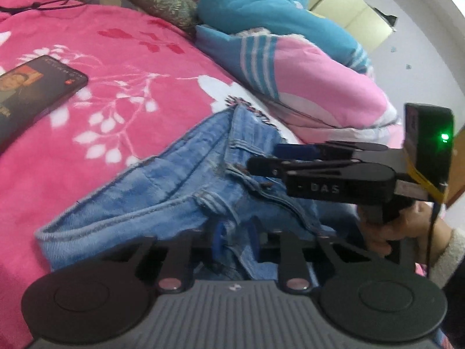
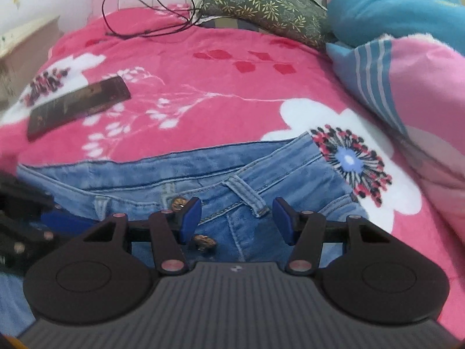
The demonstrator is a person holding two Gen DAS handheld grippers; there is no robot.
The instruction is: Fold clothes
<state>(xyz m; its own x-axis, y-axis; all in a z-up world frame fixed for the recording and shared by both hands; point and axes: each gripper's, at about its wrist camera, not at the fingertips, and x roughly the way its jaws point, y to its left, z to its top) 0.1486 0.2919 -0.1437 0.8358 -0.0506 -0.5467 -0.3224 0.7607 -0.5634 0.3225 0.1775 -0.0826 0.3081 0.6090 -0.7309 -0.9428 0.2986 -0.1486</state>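
The right gripper point(image 2: 237, 221) hovers low over the jeans point(image 2: 203, 180), jaws wide apart around a belt loop point(image 2: 247, 195), gripping nothing. The left gripper point(image 1: 235, 241) is pinched onto denim at the waistband. A phone point(image 2: 78, 106), cable point(image 2: 145, 14) and quilt point(image 2: 407, 72) lie on the pink blanket point(image 2: 218, 87); the jeans lie directly beneath both grippers.

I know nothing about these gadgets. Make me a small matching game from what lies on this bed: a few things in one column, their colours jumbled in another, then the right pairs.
Things:
1. jeans
2. phone
3. blanket
4. cushion

Colours:
A. pink with white flowers
B. dark green with a leaf print
C. faded blue
D. black

Pairs: 1-C, 2-D, 3-A, 4-B
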